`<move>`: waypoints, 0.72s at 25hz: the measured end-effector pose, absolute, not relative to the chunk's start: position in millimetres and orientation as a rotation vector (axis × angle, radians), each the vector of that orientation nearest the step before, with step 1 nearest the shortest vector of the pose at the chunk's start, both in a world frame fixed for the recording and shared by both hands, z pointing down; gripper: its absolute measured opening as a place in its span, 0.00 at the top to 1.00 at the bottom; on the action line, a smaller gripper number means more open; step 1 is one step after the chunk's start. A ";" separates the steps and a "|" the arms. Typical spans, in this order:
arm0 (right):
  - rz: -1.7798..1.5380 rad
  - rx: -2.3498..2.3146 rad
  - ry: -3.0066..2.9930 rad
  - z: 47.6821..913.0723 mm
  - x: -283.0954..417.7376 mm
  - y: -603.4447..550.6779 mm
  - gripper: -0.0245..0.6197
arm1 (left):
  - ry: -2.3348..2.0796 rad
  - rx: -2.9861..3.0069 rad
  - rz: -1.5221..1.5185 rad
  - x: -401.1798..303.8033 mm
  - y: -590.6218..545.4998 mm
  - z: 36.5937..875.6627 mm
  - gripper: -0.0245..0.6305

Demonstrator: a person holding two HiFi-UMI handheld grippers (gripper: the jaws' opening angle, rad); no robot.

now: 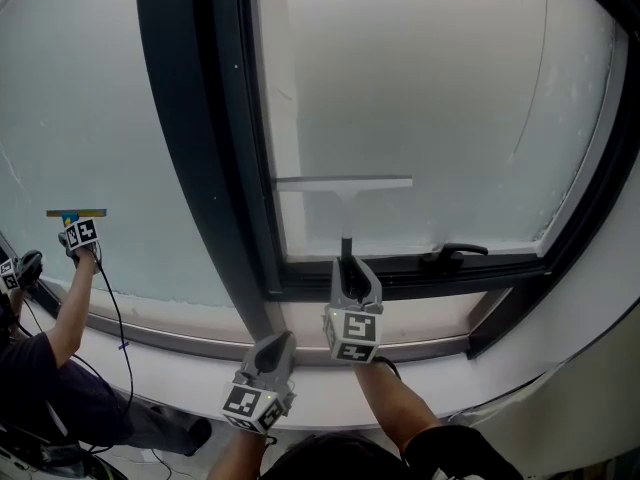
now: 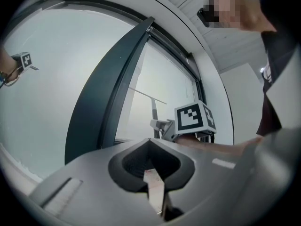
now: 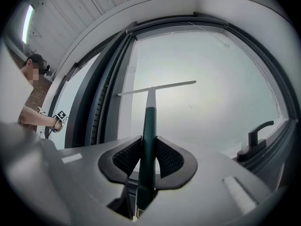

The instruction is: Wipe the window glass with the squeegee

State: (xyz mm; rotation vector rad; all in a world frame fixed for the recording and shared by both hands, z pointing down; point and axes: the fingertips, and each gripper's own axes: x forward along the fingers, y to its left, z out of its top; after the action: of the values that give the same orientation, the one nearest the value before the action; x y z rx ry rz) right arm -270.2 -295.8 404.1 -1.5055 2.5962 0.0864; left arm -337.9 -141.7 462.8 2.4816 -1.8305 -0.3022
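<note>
At nine o'clock in the head view a second person (image 1: 40,368) reaches up with a marker-cubed gripper (image 1: 80,236) to a small yellow-edged squeegee (image 1: 76,213) on the left pane; a dark cable (image 1: 115,318) hangs from that arm. A broad dark mullion (image 1: 195,138) runs from twelve o'clock down to the pale sill (image 1: 170,358), parting that pane from the window glass (image 1: 430,88) on the right. Near six o'clock the left tool (image 1: 280,344) sits low over the sill, pointing toward one o'clock; in the left gripper view its jaws are closed together on nothing (image 2: 150,144). Just beside it, at its two o'clock, the right tool (image 1: 351,271) points to twelve o'clock and is clamped on the dark handle of the squeegee (image 1: 345,182), as the right gripper view shows, with the handle running up between the ribbed pads (image 3: 148,147). The squeegee's (image 3: 155,89) pale blade lies level across the lower middle of the glass, directly at twelve o'clock from the right tool. At the tool's three o'clock a black window handle (image 1: 455,255) lies along the lower frame.
</note>
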 end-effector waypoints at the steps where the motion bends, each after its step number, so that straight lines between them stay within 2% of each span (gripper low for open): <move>1: 0.076 -1.508 2.602 407.0 -269.9 -294.6 0.81 | -1.828 2.483 -0.308 -337.5 -141.3 461.6 0.96; 18: -0.035 -1.535 2.646 433.4 -262.9 -280.5 0.81 | -1.824 2.482 -0.306 -339.2 -137.7 458.8 0.96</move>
State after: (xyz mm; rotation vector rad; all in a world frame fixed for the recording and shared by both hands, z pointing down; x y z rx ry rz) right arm -262.9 -280.5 433.4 -1.5346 2.6458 -0.0348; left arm -339.2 -137.7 458.8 2.4825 -1.8242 -0.3063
